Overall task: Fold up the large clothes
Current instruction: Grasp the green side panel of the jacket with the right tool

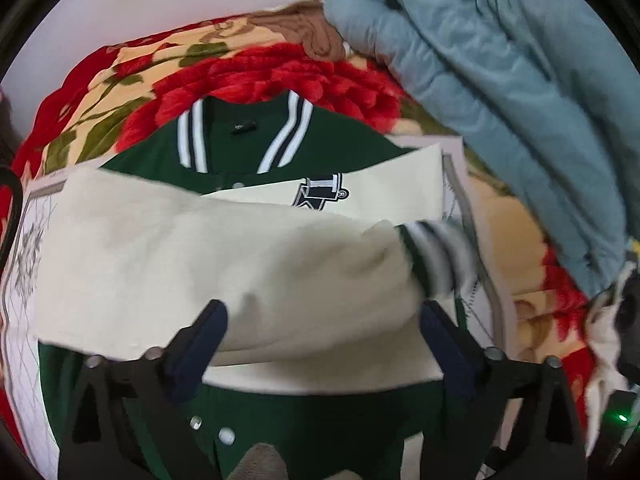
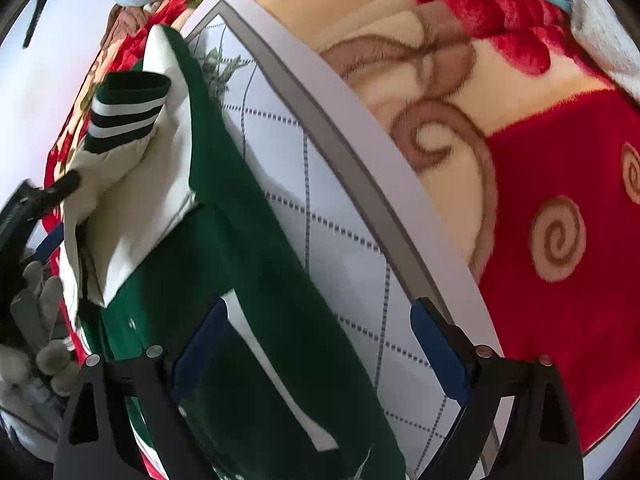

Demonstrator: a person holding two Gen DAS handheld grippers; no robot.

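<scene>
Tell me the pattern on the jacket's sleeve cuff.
The cuff is dark green with white stripes, clearest in the right wrist view.

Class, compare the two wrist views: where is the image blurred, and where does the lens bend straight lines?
Left wrist view: the cream sleeve and its striped cuff are smeared, while the collar stays sharp. Right wrist view: the board's straight grey border bows into a curve, and the frame corners go black.

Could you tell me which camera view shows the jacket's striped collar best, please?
The left wrist view: the striped collar lies in full sight at the top of the green jacket, both stripe bands visible. The right wrist view shows no collar, only a striped cuff.
</scene>
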